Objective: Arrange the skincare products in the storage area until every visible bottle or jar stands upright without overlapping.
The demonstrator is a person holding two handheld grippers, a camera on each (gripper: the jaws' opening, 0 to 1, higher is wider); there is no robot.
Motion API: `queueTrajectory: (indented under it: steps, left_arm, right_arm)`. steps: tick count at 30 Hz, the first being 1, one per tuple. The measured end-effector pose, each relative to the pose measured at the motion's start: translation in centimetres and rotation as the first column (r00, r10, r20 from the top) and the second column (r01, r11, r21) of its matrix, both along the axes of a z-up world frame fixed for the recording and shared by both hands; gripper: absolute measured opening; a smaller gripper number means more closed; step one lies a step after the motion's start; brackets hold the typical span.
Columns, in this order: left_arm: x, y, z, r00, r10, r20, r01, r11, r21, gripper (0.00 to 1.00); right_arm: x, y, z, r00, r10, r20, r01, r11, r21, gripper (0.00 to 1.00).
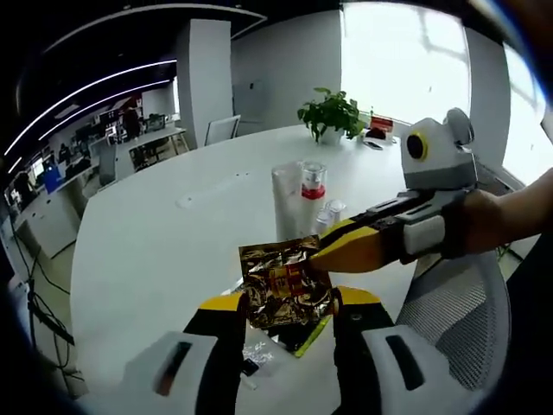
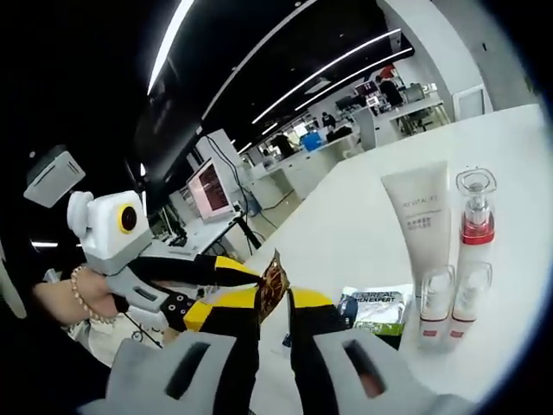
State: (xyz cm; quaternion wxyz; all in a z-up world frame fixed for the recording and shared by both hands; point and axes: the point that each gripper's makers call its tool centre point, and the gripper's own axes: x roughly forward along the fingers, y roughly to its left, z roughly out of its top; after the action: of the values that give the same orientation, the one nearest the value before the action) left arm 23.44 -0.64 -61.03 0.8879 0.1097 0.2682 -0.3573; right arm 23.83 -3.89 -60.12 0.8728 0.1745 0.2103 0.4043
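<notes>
While a crinkled foil sachet is held up between both grippers, the arranging is judged partly done: a white tube, a clear pump bottle with a red band, and two small vials are seen standing upright and close together on the white table, apparently without overlapping. What seems left is the sachet and a flat green packet lying beside the vials. The left gripper is narrowed onto the sachet's lower part, its yellow-tipped jaws pressed against either side. The right gripper is nearly closed on the sachet's thin edge. The sachet is metallic, gold-brown and wrinkled, so it is judged limp and unlikely to stand unaided. The tube is matte and tapered; the vials are glossy with clear caps.
</notes>
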Motion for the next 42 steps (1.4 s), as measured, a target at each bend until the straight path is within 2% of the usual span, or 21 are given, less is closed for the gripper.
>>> queueTrajectory:
  steps: [2, 6, 9, 15, 21, 29, 32, 34, 37, 42]
  left_arm:
    - [0.0, 0.0, 0.0, 1.000, -0.003, 0.000, 0.003, 1.000, 0.000, 0.42]
    - [0.0, -0.1, 0.0, 1.000, -0.007, 0.001, 0.007, 1.000, 0.002, 0.42]
    - [0.0, -0.2, 0.1, 1.000, -0.011, 0.000, 0.011, 1.000, 0.001, 0.42]
    - [-0.3, -0.4, -0.1, 0.999, -0.034, -0.014, 0.034, 0.999, -0.005, 0.42]
    - [-0.6, 0.3, -0.1, 0.999, -0.038, -0.035, 0.037, 0.999, -0.026, 0.45]
    - [0.0, 1.3, 1.3, 0.998, -0.040, -0.042, 0.037, 0.997, -0.074, 0.43]
    - [0.1, 1.3, 1.9, 0.997, -0.059, -0.047, 0.054, 0.993, -0.103, 0.39]
    - [-0.3, 0.9, 2.4, 0.994, -0.101, -0.047, 0.095, 0.988, -0.124, 0.36]
    - [-0.4, 1.1, 2.5, 0.991, -0.123, -0.049, 0.116, 0.984, -0.138, 0.33]
    - [0.0, 1.0, 3.8, 0.992, -0.089, -0.092, 0.057, 0.950, -0.308, 0.30]
  right_arm:
    - [0.0, 0.1, 0.0, 1.000, 0.003, -0.005, -0.003, 1.000, 0.006, 0.05]
    - [-0.1, 0.3, 0.3, 1.000, 0.009, -0.024, -0.008, 0.999, 0.045, 0.03]
    - [-0.3, 0.5, 0.6, 1.000, 0.026, -0.008, -0.025, 0.998, 0.051, 0.01]
    - [-0.4, 0.4, 0.7, 1.000, 0.031, -0.003, -0.031, 0.998, 0.050, 0.01]
    - [-0.1, -0.6, 0.6, 0.999, 0.029, -0.015, -0.028, 0.998, 0.051, 0.01]
    - [-0.7, -1.3, 0.5, 0.998, 0.056, -0.039, -0.053, 0.996, 0.069, 0.01]
    - [-1.1, -1.2, 0.6, 0.996, 0.079, -0.040, -0.075, 0.994, 0.079, 0.01]
    - [-1.5, -0.9, 0.8, 0.994, 0.105, -0.044, -0.101, 0.991, 0.092, 0.01]
    - [-1.7, -0.7, 1.1, 0.991, 0.129, -0.039, -0.124, 0.987, 0.107, 0.01]
    - [-1.7, -0.6, 2.0, 0.984, 0.174, -0.035, -0.166, 0.974, 0.153, 0.01]
